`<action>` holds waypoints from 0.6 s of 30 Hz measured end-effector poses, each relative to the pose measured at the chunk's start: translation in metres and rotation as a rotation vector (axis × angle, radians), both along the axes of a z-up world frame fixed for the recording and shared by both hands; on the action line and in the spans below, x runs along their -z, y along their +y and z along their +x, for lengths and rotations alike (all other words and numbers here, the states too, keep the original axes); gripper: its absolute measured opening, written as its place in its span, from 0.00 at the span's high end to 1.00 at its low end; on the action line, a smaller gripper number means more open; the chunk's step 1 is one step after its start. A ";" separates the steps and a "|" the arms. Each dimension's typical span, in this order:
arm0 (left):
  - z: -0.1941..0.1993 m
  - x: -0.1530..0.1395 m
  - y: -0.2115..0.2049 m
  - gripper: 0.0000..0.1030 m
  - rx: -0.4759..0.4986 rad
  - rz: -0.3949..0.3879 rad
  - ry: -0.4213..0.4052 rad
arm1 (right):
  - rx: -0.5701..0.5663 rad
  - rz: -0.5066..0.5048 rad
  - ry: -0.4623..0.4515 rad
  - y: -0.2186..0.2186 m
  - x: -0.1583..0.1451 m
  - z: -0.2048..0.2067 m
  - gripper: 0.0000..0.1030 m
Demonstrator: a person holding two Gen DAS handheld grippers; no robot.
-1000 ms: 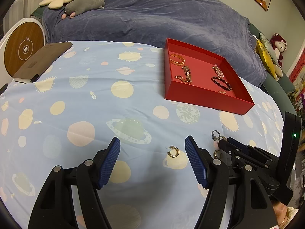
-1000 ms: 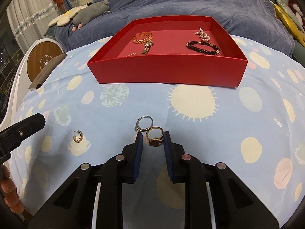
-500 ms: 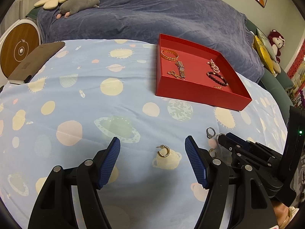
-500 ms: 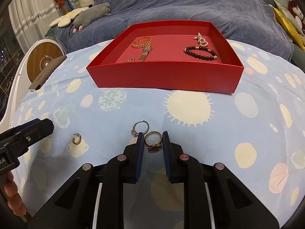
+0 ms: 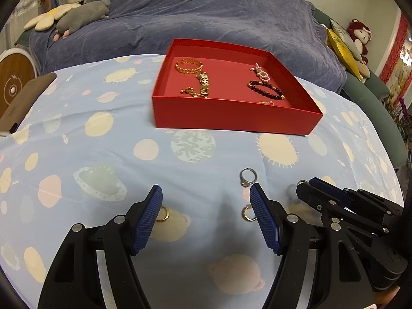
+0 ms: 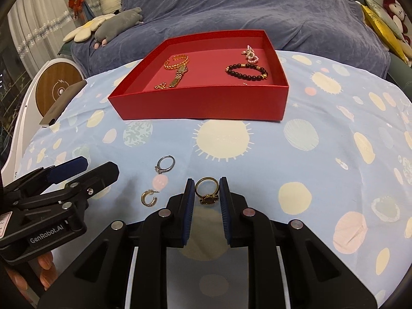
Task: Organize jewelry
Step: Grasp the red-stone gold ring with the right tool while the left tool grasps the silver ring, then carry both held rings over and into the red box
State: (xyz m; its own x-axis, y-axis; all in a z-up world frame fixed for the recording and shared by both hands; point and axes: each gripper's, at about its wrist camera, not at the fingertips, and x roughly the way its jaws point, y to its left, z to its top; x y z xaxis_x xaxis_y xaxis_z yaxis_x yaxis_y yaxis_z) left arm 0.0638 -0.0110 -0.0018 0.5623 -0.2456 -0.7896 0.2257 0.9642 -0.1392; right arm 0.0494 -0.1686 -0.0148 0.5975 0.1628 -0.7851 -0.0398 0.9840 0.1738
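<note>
A red tray point(image 5: 231, 121) point(image 6: 206, 105) on the planet-print cloth holds gold bracelets point(image 5: 189, 66) and a dark bead bracelet point(image 6: 246, 71). My right gripper point(image 6: 206, 190) is shut on a gold ring point(image 6: 207, 193) with a dark stone, and it also shows in the left wrist view point(image 5: 309, 188). My left gripper point(image 5: 206, 200) is open and empty above the cloth. A silver ring point(image 5: 247, 176) point(image 6: 164, 164) lies ahead of it. A gold hoop earring point(image 5: 162, 213) peeks out by its left finger and another hoop earring point(image 5: 248, 212) point(image 6: 149, 197) by its right finger.
A blue-covered sofa point(image 5: 206, 13) with plush toys point(image 5: 82, 13) stands behind the table. A round wooden-faced device point(image 6: 55, 90) and a dark flat object point(image 6: 61, 105) sit at the left edge. The left gripper point(image 6: 64, 180) is close to the right one.
The left gripper has swung right, so the first hoop earring now lies by its left finger and a second one shows by its right finger. The right gripper has lifted slightly with the gold ring.
</note>
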 end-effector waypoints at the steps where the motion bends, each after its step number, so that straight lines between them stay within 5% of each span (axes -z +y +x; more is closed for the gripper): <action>1: 0.000 0.001 -0.006 0.34 0.012 0.008 -0.004 | 0.004 -0.001 0.002 -0.003 0.000 -0.001 0.82; 4: 0.003 0.005 -0.022 0.37 0.036 0.034 -0.015 | 0.016 -0.001 0.007 -0.011 0.001 -0.002 0.82; 11: 0.013 0.025 -0.050 0.72 0.077 0.057 0.024 | 0.030 0.001 0.016 -0.024 0.002 -0.006 0.82; 18: 0.013 0.028 -0.060 0.93 0.093 0.089 0.002 | 0.036 0.003 0.023 -0.031 0.004 -0.006 0.82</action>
State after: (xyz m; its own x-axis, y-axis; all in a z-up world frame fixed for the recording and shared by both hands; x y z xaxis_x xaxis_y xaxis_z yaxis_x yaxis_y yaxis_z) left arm 0.0768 -0.0705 -0.0298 0.5384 -0.2252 -0.8120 0.3147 0.9477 -0.0542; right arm 0.0433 -0.1992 -0.0191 0.5849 0.1443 -0.7982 -0.0006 0.9841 0.1775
